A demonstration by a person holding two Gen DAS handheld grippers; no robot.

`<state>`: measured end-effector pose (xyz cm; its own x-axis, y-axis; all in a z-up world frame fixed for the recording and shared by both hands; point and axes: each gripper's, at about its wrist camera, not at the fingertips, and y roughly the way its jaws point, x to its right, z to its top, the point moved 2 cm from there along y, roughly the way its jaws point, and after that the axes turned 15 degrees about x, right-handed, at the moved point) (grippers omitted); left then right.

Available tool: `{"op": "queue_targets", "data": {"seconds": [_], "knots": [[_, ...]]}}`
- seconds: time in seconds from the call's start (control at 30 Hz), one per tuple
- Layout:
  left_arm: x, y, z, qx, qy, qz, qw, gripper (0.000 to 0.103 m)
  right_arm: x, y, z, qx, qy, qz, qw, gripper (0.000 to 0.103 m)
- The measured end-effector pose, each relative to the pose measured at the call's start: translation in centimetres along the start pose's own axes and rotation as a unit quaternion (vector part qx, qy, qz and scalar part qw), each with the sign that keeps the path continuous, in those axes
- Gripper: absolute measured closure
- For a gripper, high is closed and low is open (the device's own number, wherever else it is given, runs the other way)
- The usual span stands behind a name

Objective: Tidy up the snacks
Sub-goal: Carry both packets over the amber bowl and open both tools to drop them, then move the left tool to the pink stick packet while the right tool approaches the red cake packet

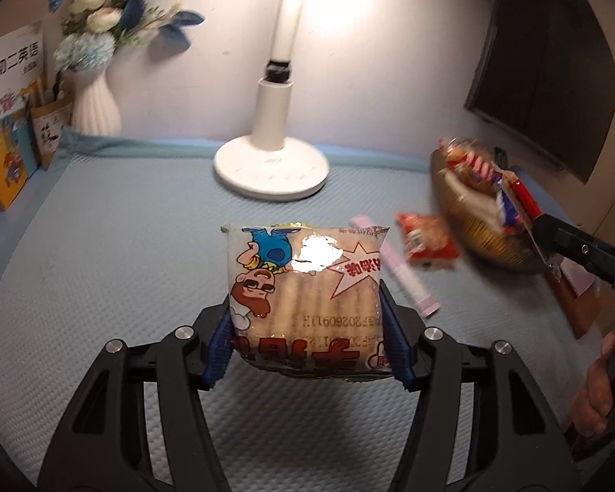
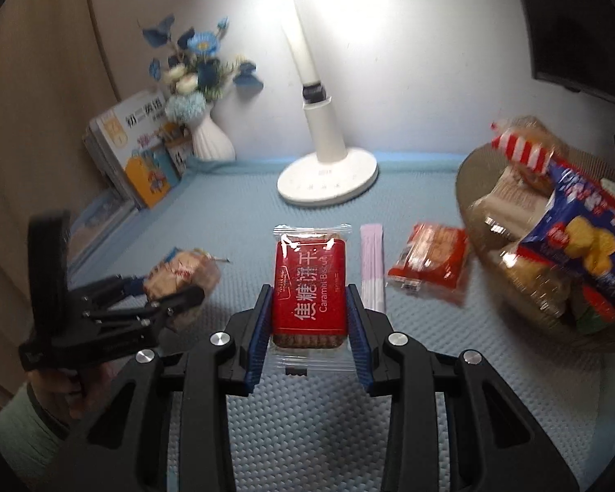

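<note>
The left gripper, left of the lamp, clamps a cracker bag above the table. The right gripper pinches a caramel biscuit before the lamp. Slick wrappers could slip while carried to the bowl, already heaped. Right of the lamp lie one pink stick and one red packet.

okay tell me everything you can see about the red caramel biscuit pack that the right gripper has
The red caramel biscuit pack is a small rectangular packet: a glossy red label with white Chinese characters and "Caramel Biscuit", clear plastic crimped ends, brown biscuit visible through its near edge. It looks sealed and undamaged. It lies lengthwise between the right gripper, whose blue ribbed pads press on its two long sides. It seems lifted above the light blue textured mat. Nothing else touches it.
</note>
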<state>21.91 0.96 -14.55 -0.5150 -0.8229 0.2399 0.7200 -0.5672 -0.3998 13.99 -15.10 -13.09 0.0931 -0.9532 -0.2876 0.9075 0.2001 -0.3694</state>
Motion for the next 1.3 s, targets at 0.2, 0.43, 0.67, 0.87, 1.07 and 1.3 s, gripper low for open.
{"op": "queue_targets", "data": {"seconds": [0.2, 0.43, 0.67, 0.87, 1.07, 1.3], "knots": [[9.4, 4.7, 4.8, 0.002, 0.033, -0.097, 0.9947, 0.042, 6.8, -6.8, 7.5, 0.101, 0.067, -0.053, 0.991, 0.067], [16.6, 10.6, 6.5, -0.006, 0.024, -0.17, 0.9851, 0.042, 17.7, -7.8, 9.2, 0.128, 0.175, -0.151, 0.964, 0.066], [18.1, 16.3, 5.7, -0.062, 0.024, -0.167, 0.9838, 0.027, 22.3, -5.7, 9.5, 0.095, 0.214, -0.194, 0.953, 0.052], [12.9, 15.4, 4.4, -0.081, -0.046, -0.193, 0.9768, 0.027, 22.9, -7.1, 6.7, 0.091, 0.227, -0.193, 0.95, 0.034], [9.6, 12.6, 4.0, -0.067, -0.059, -0.189, 0.9778, 0.026, 23.2, -11.4, 5.9, 0.116, 0.229, -0.209, 0.944, 0.033], [3.9, 8.6, 2.4, -0.059, -0.027, -0.145, 0.9874, 0.011, 21.6, -13.7, 3.9, 0.096, 0.235, -0.195, 0.947, 0.033]]}}
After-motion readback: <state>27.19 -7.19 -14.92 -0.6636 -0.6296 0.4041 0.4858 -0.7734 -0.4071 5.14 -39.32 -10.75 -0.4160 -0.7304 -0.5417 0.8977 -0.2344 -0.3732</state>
